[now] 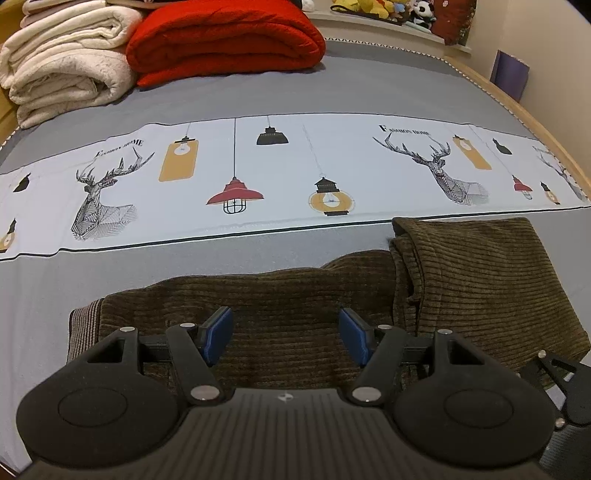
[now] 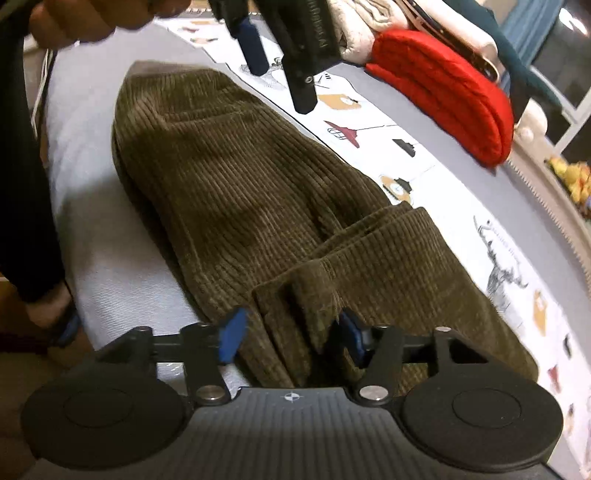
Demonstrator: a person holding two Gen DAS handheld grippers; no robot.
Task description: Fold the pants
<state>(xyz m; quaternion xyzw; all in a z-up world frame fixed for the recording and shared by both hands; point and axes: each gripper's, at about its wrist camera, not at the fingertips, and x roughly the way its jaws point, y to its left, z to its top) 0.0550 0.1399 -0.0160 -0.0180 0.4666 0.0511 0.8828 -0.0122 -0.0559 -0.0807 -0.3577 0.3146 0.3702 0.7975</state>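
My right hand-held gripper (image 2: 288, 336) gapes around the olive-brown corduroy pants' (image 2: 236, 192) near hems, left hand-held gripper (image 1: 284, 334) open above; a shallow bite could drop layers.

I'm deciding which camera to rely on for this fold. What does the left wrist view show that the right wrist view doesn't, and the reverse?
Only the left wrist view shows the open left gripper from behind, above the pants, the striped waistband at their left end, and the purple board by the wall.

Only the right wrist view shows the right gripper with a raised fold of corduroy between its fingers; I cannot tell if they have closed. It also shows the pants' full length.

Both show the brown corduroy pants, red blanket, cream blankets, printed bedsheet band and plush toys.
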